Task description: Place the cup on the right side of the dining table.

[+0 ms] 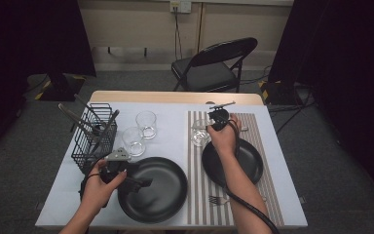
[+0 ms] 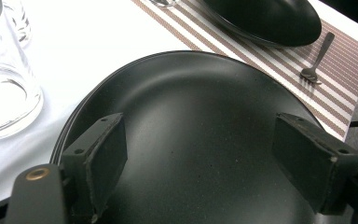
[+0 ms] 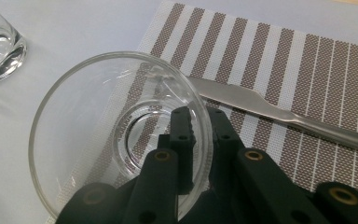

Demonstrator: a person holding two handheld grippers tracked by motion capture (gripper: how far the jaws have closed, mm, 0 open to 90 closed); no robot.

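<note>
My right gripper (image 1: pixel 217 122) is shut on the rim of a clear glass (image 1: pixel 199 134) at the left edge of the striped placemat (image 1: pixel 272 195). In the right gripper view its jaws (image 3: pixel 200 116) pinch the wall of the glass (image 3: pixel 88 116), one inside and one outside. My left gripper (image 1: pixel 143 183) hovers open over the large black plate (image 1: pixel 156 195) at the front of the table. In the left gripper view the pads (image 2: pixel 105 158) stand wide apart above the plate (image 2: pixel 200 102) with nothing between them.
A second black plate (image 1: pixel 248 163) lies on the placemat, with a fork (image 1: pixel 219 200) in front of it and a knife (image 3: pixel 279 116) behind the held glass. Two more glasses (image 1: pixel 146 124) (image 1: pixel 133 141) stand mid-table. A black wire basket (image 1: pixel 93 139) holds utensils at the left. A chair (image 1: pixel 214 66) stands behind the table.
</note>
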